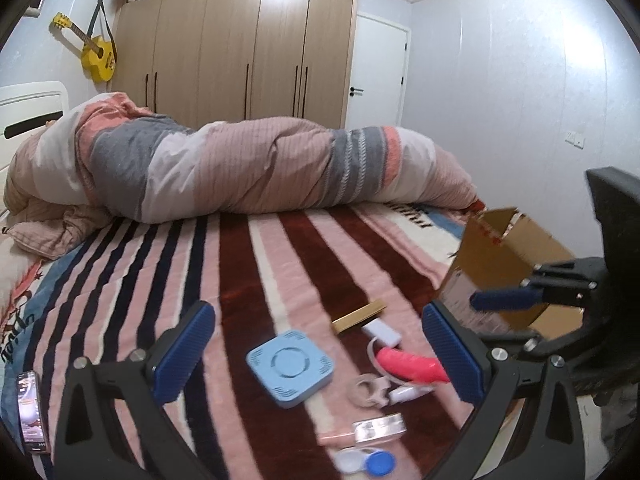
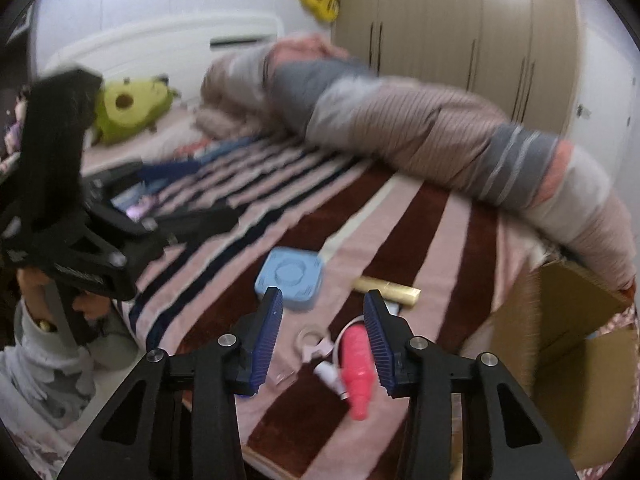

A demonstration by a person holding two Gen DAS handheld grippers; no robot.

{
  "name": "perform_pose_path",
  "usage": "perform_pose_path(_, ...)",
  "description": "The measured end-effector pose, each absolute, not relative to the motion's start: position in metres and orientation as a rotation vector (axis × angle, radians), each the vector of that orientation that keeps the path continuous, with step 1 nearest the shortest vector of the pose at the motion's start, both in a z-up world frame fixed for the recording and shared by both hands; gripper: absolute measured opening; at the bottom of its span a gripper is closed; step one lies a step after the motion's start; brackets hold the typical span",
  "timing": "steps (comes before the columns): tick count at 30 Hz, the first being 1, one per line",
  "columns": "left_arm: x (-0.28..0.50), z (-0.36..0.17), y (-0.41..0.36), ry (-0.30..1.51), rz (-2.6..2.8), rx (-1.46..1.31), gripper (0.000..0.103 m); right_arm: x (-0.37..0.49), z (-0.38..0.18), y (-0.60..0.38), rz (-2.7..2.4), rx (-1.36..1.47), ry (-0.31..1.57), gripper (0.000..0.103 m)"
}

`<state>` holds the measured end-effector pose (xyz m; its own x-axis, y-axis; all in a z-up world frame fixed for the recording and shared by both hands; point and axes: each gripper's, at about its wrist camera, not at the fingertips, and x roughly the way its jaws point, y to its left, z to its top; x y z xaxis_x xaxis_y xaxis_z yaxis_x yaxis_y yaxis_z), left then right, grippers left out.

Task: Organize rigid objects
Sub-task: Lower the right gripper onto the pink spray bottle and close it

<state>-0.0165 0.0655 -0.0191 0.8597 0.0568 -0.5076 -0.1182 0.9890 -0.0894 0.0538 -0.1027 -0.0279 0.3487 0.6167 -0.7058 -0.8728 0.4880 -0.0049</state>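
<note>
Small items lie on the striped blanket: a light blue square device (image 1: 289, 368) (image 2: 289, 278), a gold bar (image 1: 360, 314) (image 2: 386, 286), a pink bottle-shaped object (image 1: 412, 366) (image 2: 356, 360), a tape roll (image 1: 366, 390) (image 2: 314, 340), a white adapter (image 1: 382, 330) and a blue and white lens case (image 1: 366, 462). My left gripper (image 1: 317, 307) hovers wide open over them, holding nothing. My right gripper (image 2: 322, 291) stands open above the pink object, which lies close to its right finger; the pads touch nothing.
An open cardboard box (image 1: 508, 256) (image 2: 560, 320) stands at the bed's right edge. A rolled duvet (image 1: 240, 168) runs across the far side. A phone (image 1: 30, 412) lies at the left. A green plush (image 2: 128, 108) sits near the headboard. A sleeve (image 2: 40, 340) shows at the left.
</note>
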Motion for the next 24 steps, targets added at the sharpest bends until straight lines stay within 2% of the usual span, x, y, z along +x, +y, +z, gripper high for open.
perform_pose_path(7, -0.01, -0.056, 0.091, 0.59, 0.063, -0.146, 0.103, 0.077, -0.09, -0.071, 0.9, -0.543, 0.905, 0.038)
perform_pose_path(13, 0.0, -0.08, 0.103, 0.612, 0.05, -0.163, 0.102, 0.103, -0.128, -0.066, 0.762, -0.61, 0.993, 0.032)
perform_pose_path(16, 0.005, -0.086, 0.106, 0.609, 0.056, -0.154, 0.102, 0.109, -0.14, -0.061, 0.733, -0.65, 1.019, 0.027)
perform_pose_path(24, 0.011, -0.098, 0.113, 0.6, 0.071, -0.14, 0.103, 0.127, -0.157, -0.059, 0.704, -0.66, 1.14, 0.028)
